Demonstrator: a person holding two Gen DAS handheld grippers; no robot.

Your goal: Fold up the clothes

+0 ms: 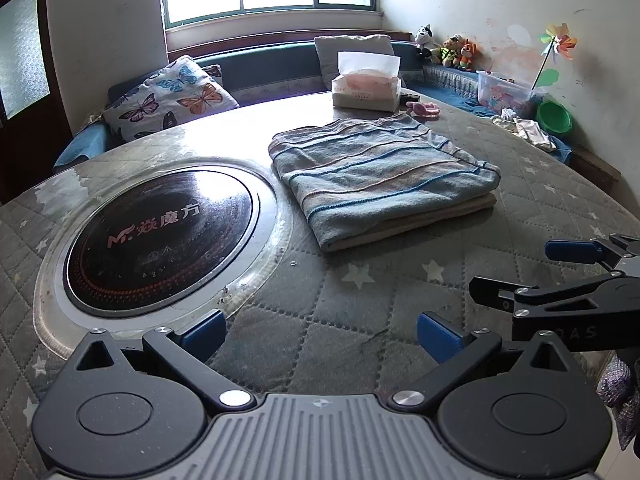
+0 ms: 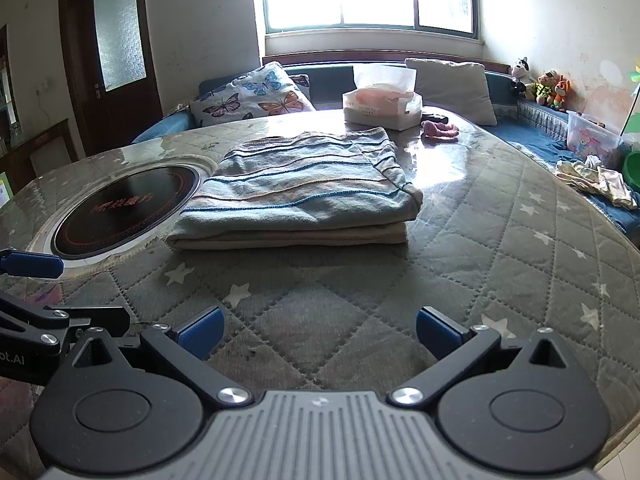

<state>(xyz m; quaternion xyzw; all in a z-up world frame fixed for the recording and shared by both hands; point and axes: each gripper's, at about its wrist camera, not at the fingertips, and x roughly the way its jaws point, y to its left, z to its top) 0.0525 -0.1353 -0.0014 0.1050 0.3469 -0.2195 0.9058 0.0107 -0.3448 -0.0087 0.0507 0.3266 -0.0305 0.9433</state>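
Observation:
A blue-grey striped garment [image 1: 384, 172] lies folded into a neat rectangle on the quilted round table [image 1: 320, 320]; it also shows in the right wrist view [image 2: 304, 192]. My left gripper [image 1: 320, 336] is open and empty, held over the table's near edge, well short of the garment. My right gripper [image 2: 318, 334] is open and empty too, beside the left one. The right gripper's blue fingers [image 1: 572, 250] show at the right edge of the left wrist view, and one of the left gripper's fingers [image 2: 32, 264] shows at the left edge of the right wrist view.
A round black induction hob [image 1: 160, 236] is set into the table left of the garment. A tissue box [image 1: 366, 88] and a pink item [image 1: 426, 109] sit at the far edge. A bench with pillows [image 1: 168, 96], plush toys [image 1: 448, 50] and loose clothes [image 1: 528, 130] surrounds the table.

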